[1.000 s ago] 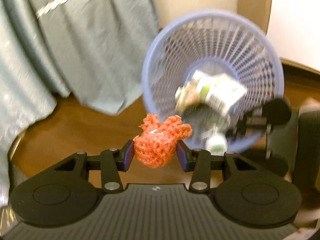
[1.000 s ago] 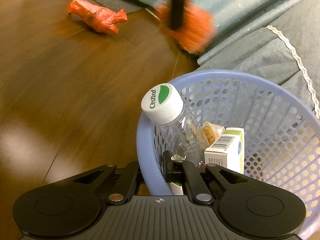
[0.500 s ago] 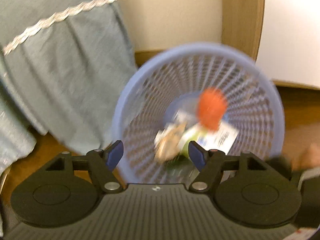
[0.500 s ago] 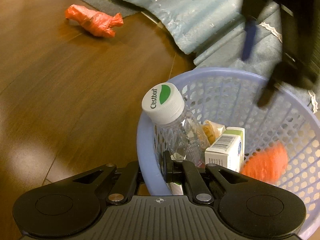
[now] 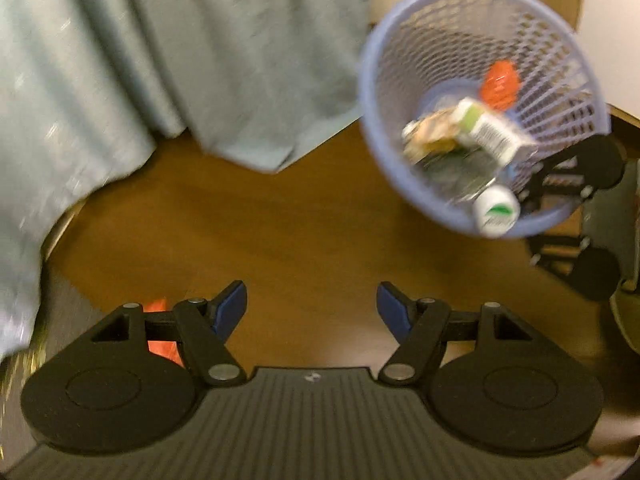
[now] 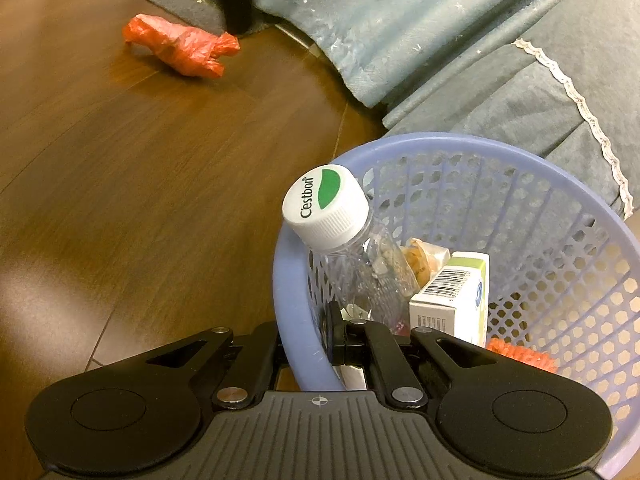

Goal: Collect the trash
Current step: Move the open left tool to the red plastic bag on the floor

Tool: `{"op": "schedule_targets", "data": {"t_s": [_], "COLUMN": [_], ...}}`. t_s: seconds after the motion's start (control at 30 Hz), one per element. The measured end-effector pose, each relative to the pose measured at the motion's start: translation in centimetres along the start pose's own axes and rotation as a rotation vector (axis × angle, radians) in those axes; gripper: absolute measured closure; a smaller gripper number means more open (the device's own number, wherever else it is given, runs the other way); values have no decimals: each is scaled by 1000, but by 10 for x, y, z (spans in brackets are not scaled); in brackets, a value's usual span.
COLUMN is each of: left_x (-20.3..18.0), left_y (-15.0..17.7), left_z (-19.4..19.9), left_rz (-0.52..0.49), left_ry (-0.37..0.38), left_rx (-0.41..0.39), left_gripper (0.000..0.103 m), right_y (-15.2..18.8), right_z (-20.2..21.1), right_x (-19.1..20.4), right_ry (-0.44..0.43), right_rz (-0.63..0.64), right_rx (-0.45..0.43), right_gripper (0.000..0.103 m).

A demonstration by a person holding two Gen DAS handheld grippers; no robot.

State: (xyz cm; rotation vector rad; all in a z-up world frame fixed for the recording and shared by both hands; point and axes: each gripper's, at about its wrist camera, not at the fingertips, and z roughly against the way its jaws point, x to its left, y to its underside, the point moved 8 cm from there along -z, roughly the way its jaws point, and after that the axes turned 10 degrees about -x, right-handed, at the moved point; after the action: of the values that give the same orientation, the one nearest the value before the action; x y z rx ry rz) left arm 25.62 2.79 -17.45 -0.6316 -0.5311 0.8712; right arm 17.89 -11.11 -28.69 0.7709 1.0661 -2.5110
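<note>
L claw (image 5: pixel 311 306) spread, empty, over the wood floor; R claw (image 6: pixel 320 344) pressed together on the rim of the lilac plastic mesh basket (image 6: pixel 298 344). Basket holds an orange crocheted piece (image 5: pixel 499 85), clear plastic bottle w/ white cap (image 6: pixel 325 207), white-green carton (image 6: pixel 454 300) & a wrapper. Left to do: crumpled orange plastic bag (image 6: pixel 182 45) on the floor, well apart from basket.
</note>
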Motion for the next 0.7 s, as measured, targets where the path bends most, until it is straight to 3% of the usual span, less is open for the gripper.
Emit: {"op": "schedule_targets", "data": {"t_s": [0.13, 0.7], "left_x": [15, 68], "left_y": [25, 83], "left_z": [9, 13], "left_rz": [45, 73], "left_ry": [-35, -158], "left_rx": [29, 67], "left_gripper": [35, 35], "right_y": [-1, -12], "right_z": [-3, -13], "right_x": [1, -1], "right_ry": [-1, 3], "right_rz": [5, 26], "right_rx": [2, 10], "right_gripper": [102, 102]}}
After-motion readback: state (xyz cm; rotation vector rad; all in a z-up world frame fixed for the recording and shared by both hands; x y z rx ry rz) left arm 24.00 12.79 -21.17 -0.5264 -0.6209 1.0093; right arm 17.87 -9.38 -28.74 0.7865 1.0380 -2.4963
